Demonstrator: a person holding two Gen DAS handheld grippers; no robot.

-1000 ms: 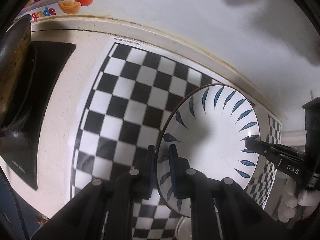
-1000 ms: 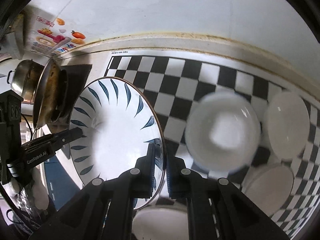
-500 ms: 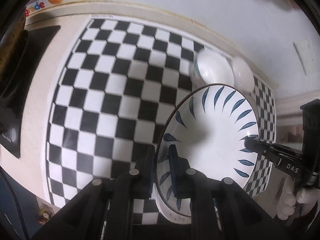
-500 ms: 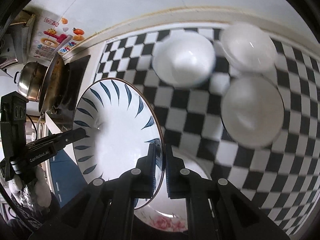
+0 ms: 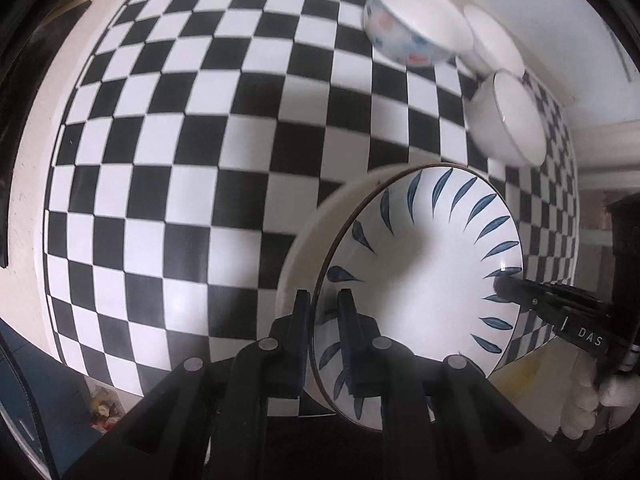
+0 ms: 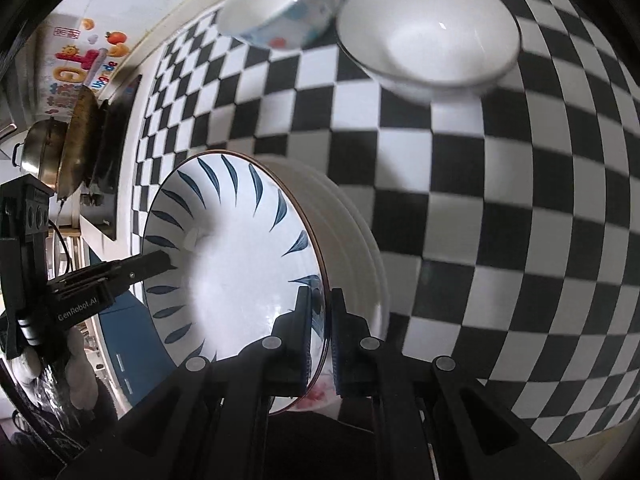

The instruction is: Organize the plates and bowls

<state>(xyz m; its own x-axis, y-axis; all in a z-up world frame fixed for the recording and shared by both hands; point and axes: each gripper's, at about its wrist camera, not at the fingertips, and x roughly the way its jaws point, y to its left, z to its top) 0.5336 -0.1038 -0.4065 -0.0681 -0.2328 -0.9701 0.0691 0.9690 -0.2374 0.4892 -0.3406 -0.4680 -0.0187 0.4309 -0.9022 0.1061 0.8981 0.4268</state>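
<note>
Pinching opposite rims, the left hand-held gripper (image 5: 324, 320) and right hand-held gripper (image 6: 320, 316) hold the leaf-pattern plate (image 5: 420, 272) over white plates (image 6: 352, 240) near the table's (image 5: 200, 140) front edge; glazed, stiff, breakable, probably slippery.

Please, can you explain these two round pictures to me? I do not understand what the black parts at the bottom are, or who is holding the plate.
No robot here: a person holds one claw in each hand. Each picture comes from a camera on a claw. The left claw and right claw pinch opposite edges of a plate with blue leaf marks, above a stack of white plates. Three bowls stand on the checkered cloth.
</note>
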